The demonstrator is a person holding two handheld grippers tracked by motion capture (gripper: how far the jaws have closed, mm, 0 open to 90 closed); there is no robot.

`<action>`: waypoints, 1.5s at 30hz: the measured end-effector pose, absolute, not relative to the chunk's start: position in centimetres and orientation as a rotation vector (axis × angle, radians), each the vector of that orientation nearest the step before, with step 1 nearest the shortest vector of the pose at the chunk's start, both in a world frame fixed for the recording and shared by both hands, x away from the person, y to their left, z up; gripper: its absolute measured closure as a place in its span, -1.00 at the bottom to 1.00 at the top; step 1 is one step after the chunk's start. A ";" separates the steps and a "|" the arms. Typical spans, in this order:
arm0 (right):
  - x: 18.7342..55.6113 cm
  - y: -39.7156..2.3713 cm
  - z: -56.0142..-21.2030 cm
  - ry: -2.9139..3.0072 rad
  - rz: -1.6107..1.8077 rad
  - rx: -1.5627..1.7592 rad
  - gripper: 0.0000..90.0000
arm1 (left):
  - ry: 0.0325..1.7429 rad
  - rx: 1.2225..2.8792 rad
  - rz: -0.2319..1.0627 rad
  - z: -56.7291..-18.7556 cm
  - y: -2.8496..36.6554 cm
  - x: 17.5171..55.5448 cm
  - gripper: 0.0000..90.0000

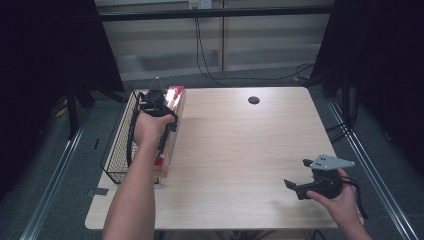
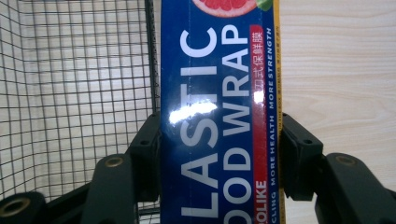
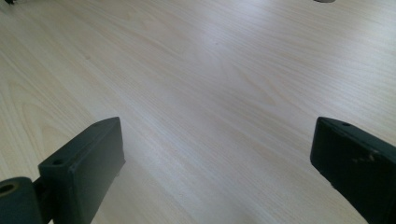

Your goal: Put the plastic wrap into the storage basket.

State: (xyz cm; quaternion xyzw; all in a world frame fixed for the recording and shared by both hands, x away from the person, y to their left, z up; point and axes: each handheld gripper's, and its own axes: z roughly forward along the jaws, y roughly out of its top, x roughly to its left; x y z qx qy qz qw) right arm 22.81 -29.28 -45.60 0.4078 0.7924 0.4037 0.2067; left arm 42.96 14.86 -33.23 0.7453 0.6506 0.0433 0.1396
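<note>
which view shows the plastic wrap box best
The left gripper view: the plastic wrap box runs up the middle with its label readable, the left tongs clamped on its sides, the wire basket beside it. The high view shows the box small, partly behind the hand. The right gripper view looks across bare table.

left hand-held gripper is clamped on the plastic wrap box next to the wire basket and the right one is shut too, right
Not quite: the right hand-held gripper is open, jaws wide apart over bare table, as the right gripper view shows. The left hand-held gripper is indeed clamped on the plastic wrap box beside the wire basket.
</note>
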 end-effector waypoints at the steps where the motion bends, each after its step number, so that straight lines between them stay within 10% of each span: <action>1: 22.8 -29.2 -45.6 2.211 1.126 1.133 -0.94 | 1.882 2.147 0.124 -33.1 15.1 42.9 -0.02; 45: 22.8 -29.0 -45.7 2.229 1.114 1.112 -0.94 | 2.016 2.058 0.141 -34.0 20.6 42.3 -0.02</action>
